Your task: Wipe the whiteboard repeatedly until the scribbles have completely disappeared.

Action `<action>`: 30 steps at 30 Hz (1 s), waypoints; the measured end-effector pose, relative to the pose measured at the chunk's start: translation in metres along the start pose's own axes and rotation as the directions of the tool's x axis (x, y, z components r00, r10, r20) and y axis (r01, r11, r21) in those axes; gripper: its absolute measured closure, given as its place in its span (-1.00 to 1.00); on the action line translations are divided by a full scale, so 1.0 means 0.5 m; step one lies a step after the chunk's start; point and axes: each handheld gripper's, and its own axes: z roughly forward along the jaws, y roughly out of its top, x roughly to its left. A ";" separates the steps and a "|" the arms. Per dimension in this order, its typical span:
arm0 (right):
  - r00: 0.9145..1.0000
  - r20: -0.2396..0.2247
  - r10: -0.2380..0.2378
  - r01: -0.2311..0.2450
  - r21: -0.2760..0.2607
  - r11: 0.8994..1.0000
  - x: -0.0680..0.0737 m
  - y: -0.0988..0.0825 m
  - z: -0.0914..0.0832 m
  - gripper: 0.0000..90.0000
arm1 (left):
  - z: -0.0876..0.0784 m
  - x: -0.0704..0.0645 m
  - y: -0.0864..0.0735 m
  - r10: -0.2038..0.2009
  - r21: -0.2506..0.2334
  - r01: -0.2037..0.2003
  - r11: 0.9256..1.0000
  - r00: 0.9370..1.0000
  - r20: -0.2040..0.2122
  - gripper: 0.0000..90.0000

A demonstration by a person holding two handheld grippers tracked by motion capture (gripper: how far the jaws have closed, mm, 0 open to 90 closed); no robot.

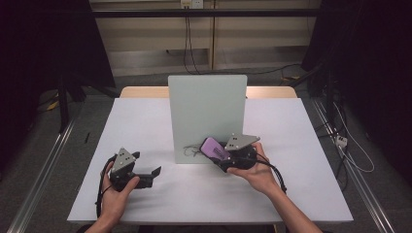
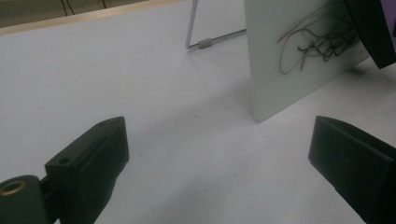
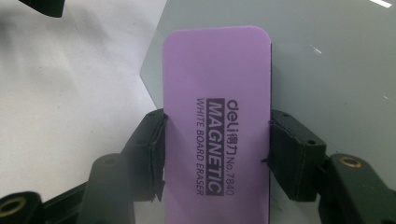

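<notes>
Purple eraser (image 3: 217, 121) pinched between right gripper (image 3: 217, 154) jaws, against whiteboard (image 1: 206, 111), left gripper (image 2: 219, 158) spread wide.

Right hand-held gripper (image 3: 217, 154) rises from bottom of frame, both black jaws pressed against long edges of purple eraser (image 3: 217, 107). Eraser upright in centre of frame, flat face toward camera, rounded top corners near upper edge. Black print runs lengthwise down face: "deli", "MAGNETIC", "WHITE BOARD ERASER", "No. 7840". Grey-green board (image 3: 327, 56) behind eraser, across upper right of frame; whether eraser touches board, cannot tell. White desk (image 3: 70, 93) at left. Dark corner of another object at upper left, cut off by frame.
</notes>
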 end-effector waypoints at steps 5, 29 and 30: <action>1.000 0.009 -0.009 0.009 0.005 1.000 -0.006 0.002 -0.010 -0.07 | -0.002 0.001 -0.001 -0.008 -0.002 0.008 1.000 1.000 -0.002 -0.89; 1.000 0.002 -0.030 0.030 0.003 1.000 -0.011 0.009 -0.009 -0.07 | -0.002 0.000 -0.001 0.004 0.003 -0.004 1.000 1.000 -0.004 -0.89; 1.000 0.001 -0.029 0.029 0.003 1.000 -0.009 0.009 -0.006 -0.07 | -0.001 0.000 -0.001 0.004 0.003 -0.004 1.000 1.000 -0.003 -0.89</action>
